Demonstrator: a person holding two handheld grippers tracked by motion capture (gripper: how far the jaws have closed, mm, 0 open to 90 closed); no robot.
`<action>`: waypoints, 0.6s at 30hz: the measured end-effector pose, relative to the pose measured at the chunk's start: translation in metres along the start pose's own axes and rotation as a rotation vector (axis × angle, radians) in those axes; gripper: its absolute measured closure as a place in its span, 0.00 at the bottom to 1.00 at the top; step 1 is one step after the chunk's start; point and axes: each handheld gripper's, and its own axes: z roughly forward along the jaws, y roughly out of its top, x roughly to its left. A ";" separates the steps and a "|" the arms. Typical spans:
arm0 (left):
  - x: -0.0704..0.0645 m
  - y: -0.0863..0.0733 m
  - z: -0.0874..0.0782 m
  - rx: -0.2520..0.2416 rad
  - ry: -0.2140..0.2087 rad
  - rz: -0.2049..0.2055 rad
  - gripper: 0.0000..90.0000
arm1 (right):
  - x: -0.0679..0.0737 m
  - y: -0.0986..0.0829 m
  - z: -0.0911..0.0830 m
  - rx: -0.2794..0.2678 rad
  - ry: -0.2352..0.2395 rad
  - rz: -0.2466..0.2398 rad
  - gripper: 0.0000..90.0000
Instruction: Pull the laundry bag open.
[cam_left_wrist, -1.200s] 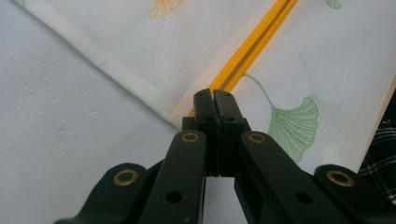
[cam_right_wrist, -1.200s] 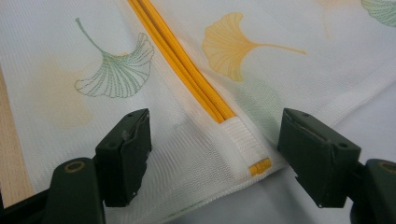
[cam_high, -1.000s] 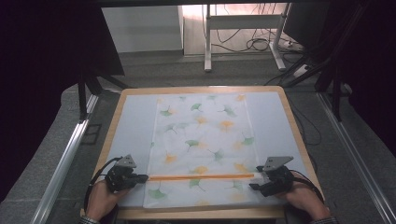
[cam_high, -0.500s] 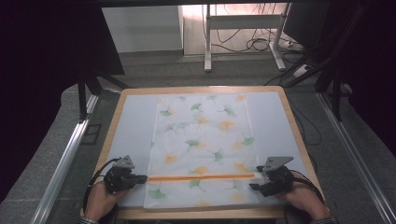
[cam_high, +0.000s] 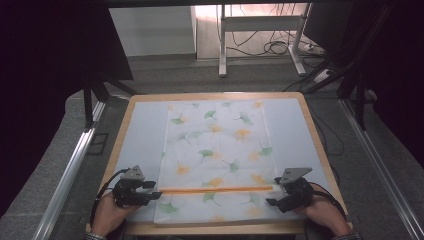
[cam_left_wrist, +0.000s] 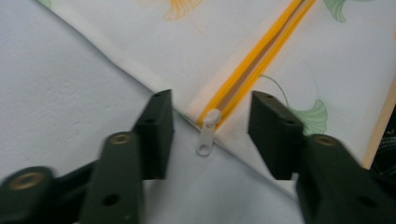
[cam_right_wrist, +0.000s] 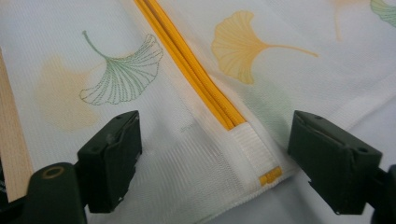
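A white mesh bag (cam_high: 216, 160) printed with green and orange ginkgo leaves lies flat on the pale mat (cam_high: 142, 135) of a wood-rimmed table (cam_high: 215, 95), long axis running 12 to 6 o'clock in the high view. An orange zipper (cam_high: 216, 189) crosses the bag from 9 to 3 o'clock, near its 6 o'clock end. Left gripper (cam_high: 152, 191) sits at the zipper's 9 o'clock end, held by the person's left hand (cam_high: 107, 215); right gripper (cam_high: 272, 192) sits at the 3 o'clock end, held by the right hand (cam_high: 325, 215). In the left gripper view the left gripper (cam_left_wrist: 211, 130) has its jaws apart, straddling the white zipper pull (cam_left_wrist: 207, 131); the pull lies at the bag's edge, hanging toward 6 o'clock onto the mat, between the jaws and touching neither. The zipper (cam_left_wrist: 254, 56) runs off toward 1 o'clock and appears closed. In the right gripper view the right gripper (cam_right_wrist: 215, 140) also has its jaws spread wide, one on each side of the zipper's stop end; the orange teeth (cam_right_wrist: 191, 65) end at a white fabric tab (cam_right_wrist: 252, 147) with a small orange stop (cam_right_wrist: 270, 176) near the bag's hem. Whether the jaw tips rest on the mesh cannot be told. A strip of table rim (cam_right_wrist: 11, 140) shows at 9 o'clock in that view.
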 end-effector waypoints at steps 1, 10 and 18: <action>0.000 0.000 0.000 -0.009 0.010 0.001 0.42 | 0.001 0.001 0.001 0.002 -0.001 0.002 0.17; 0.001 0.002 0.000 -0.032 0.041 -0.007 0.25 | -0.004 0.005 -0.002 -0.006 -0.014 0.071 0.11; 0.001 0.013 -0.009 -0.046 0.098 -0.005 0.15 | -0.005 0.010 -0.010 -0.016 -0.046 0.055 0.04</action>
